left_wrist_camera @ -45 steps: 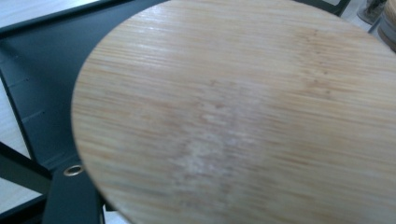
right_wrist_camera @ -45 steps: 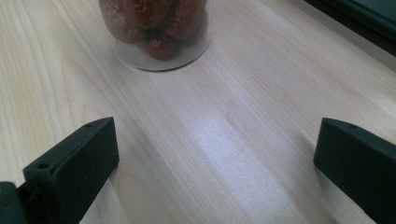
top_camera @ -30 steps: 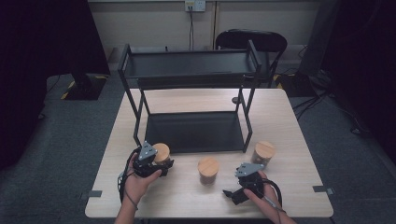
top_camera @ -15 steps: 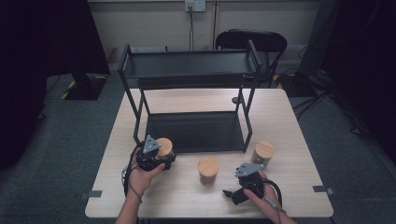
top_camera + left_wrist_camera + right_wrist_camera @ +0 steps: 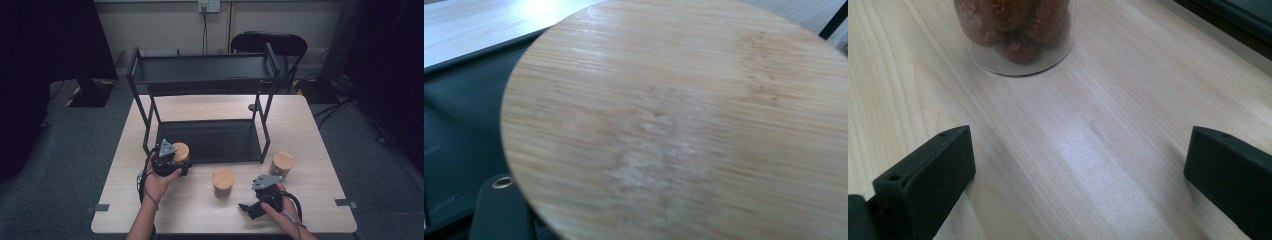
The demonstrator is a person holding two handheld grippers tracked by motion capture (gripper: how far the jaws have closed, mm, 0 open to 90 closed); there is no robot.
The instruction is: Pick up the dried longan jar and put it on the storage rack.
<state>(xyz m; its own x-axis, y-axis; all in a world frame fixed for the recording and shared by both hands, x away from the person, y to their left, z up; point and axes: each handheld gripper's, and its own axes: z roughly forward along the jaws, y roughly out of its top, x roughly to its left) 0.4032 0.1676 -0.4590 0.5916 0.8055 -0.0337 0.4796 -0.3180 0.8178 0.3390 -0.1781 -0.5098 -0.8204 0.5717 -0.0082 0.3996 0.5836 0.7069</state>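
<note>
jar [image 5: 181, 152] | left hand-held gripper [image 5: 170, 165] clamped on it, at shelf's [image 5: 210, 142] front-left edge

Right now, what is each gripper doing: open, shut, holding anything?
Left gripper: shut on the left jar, at the rack's lower shelf edge.
Right gripper: open, holding nothing, pointed at the middle jar.
</note>
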